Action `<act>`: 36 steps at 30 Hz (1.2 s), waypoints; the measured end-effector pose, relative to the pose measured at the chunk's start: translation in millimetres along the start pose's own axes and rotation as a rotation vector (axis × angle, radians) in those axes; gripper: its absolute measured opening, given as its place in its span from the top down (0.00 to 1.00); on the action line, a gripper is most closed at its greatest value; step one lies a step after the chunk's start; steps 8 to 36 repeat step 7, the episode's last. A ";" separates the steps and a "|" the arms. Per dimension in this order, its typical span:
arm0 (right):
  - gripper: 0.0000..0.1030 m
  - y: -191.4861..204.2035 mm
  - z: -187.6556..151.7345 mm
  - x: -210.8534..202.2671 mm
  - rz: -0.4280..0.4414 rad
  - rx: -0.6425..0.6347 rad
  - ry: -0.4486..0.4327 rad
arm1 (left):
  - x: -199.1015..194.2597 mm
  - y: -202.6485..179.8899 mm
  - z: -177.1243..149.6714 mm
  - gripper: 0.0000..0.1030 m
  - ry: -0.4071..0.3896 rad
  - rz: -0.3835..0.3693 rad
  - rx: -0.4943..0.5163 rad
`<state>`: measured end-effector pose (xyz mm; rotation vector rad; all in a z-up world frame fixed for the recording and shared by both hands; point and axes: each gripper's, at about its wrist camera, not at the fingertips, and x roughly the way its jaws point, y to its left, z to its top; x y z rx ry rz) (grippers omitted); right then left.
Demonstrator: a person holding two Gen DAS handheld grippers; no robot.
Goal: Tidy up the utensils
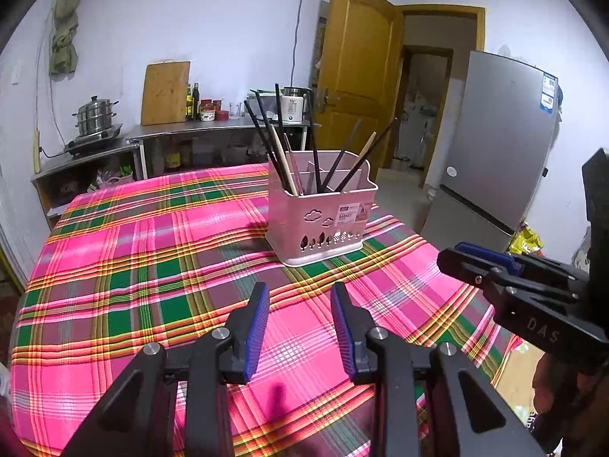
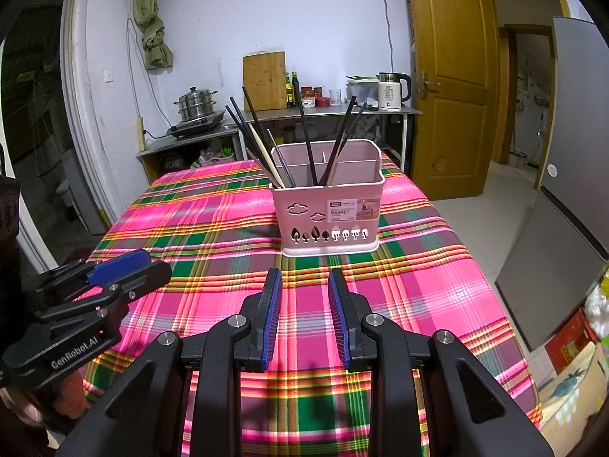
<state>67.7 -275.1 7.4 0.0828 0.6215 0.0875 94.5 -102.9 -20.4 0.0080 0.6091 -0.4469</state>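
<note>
Chopsticks [image 2: 310, 141] stand bunched in a pink utensil basket [image 2: 329, 209] on the counter [image 2: 190, 228], which is draped in a pink, green and yellow plaid cloth. Most are dark, a few pale wood. One cluster leans left out of the basket's left compartment; the others lean right from the middle and right compartments. The basket sits upright toward the far middle of the counter, its front bearing cloud and tree cut-outs and a label.

Both pairs of tongs hover above the near part of the cloth, well short of the basket. The left tongs [image 1: 299, 329] are spread apart with nothing between their blue pads [image 1: 257, 327], only cloth showing through the gap. The right tongs [image 2: 304, 316] are likewise released and empty.

Behind the counter a steel shelf carries a steamer pot [image 2: 196, 104], a cutting board [image 2: 264, 80], bottles and a kettle [image 2: 392, 89]. A wooden door [image 2: 451, 76] stands to the right.
</note>
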 end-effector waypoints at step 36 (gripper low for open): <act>0.75 -1.3 -2.4 0.1 -0.005 -0.001 0.002 | 0.1 -0.5 0.4 0.62 -0.007 -0.001 -0.003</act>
